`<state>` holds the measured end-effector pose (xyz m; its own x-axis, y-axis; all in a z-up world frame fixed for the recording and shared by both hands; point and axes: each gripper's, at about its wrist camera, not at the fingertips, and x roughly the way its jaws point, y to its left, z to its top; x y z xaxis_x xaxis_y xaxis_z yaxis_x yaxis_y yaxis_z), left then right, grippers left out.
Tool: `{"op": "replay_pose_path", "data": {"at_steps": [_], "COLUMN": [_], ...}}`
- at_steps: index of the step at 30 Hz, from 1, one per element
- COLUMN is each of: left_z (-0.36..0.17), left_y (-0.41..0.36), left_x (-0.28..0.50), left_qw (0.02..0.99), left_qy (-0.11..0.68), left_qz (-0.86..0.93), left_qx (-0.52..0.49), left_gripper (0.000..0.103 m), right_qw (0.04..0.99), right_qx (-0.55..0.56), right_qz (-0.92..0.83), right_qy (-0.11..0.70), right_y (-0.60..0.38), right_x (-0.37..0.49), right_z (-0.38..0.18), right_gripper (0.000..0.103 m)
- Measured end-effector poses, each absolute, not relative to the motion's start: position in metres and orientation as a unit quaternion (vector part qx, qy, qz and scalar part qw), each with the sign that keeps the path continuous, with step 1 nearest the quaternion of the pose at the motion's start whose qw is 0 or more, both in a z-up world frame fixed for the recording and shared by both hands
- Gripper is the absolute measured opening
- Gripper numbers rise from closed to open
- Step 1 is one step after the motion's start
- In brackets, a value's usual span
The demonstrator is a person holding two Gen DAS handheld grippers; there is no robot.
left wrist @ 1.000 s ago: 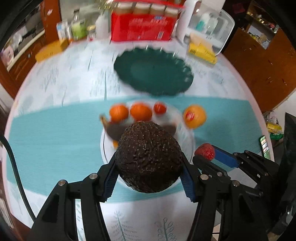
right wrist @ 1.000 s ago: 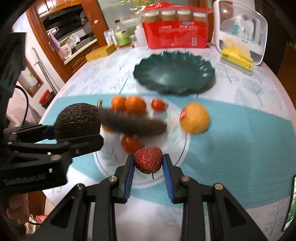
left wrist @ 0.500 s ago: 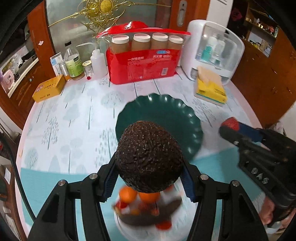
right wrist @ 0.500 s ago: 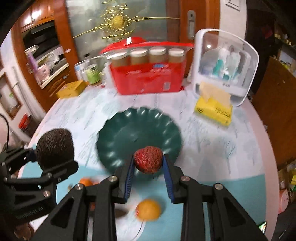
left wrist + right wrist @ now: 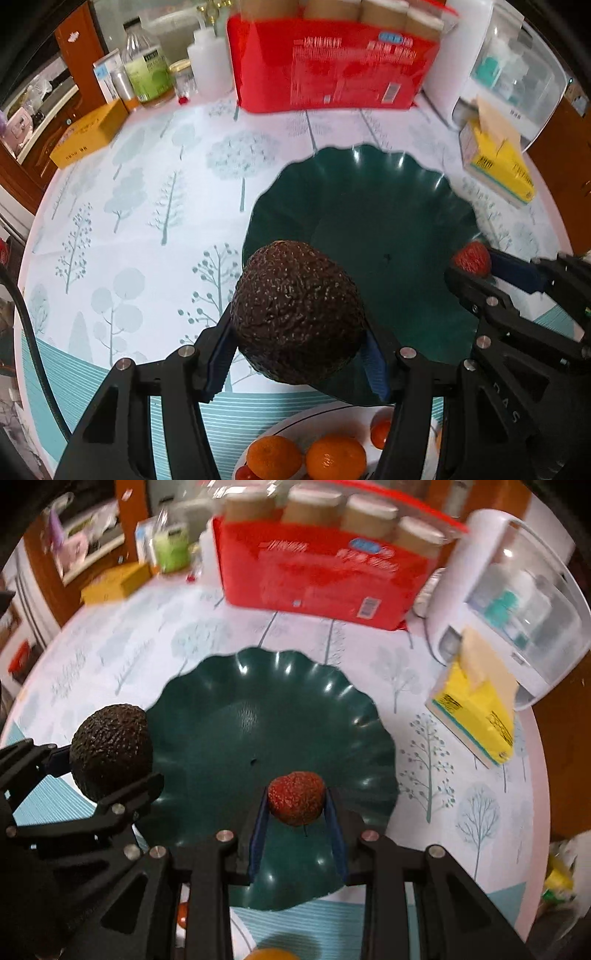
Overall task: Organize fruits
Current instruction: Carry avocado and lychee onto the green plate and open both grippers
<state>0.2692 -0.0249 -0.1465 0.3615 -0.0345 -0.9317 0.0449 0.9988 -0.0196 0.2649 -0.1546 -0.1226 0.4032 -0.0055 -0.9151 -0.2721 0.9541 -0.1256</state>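
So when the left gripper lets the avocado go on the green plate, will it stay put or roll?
The avocado is egg-shaped, so it will probably rock, then settle on its side. Its pebbly skin should resist sliding. The green plate dishes inward, so any roll likely heads toward the centre, where the right gripper holds a small red fruit.

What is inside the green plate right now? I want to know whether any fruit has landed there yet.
The green plate shows only bare surface. The avocado and red fruit remain gripped above it; they hide the patches beneath.
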Motion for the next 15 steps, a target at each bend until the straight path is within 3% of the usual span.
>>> {"op": "replay_pose_path", "data": {"at_steps": [7, 10, 12, 15], "left_z": [-0.159, -0.159, -0.155, -0.147], "left_y": [-0.027, -0.03, -0.032, -0.032], "left_x": [0.276, 0.278, 0.278, 0.279], "left_qw": [0.811, 0.811, 0.815, 0.823], "left_qy": [0.585, 0.583, 0.578, 0.567], "left_qz": [-0.02, -0.027, -0.025, -0.014], "left_qx": [0.017, 0.023, 0.034, 0.039], "left_gripper": [0.06, 0.061, 0.065, 0.081], "right_qw": [0.797, 0.799, 0.8, 0.795], "right_qx": [-0.09, -0.078, -0.068, -0.042], "right_qz": [0.092, 0.077, 0.07, 0.065], "right_qy": [0.59, 0.591, 0.592, 0.601], "right_y": [-0.159, -0.163, -0.168, -0.179], "right_x": [0.278, 0.278, 0.278, 0.279], "right_z": [-0.141, -0.145, -0.148, -0.15], "right_gripper": [0.032, 0.038, 0.041, 0.046]}}
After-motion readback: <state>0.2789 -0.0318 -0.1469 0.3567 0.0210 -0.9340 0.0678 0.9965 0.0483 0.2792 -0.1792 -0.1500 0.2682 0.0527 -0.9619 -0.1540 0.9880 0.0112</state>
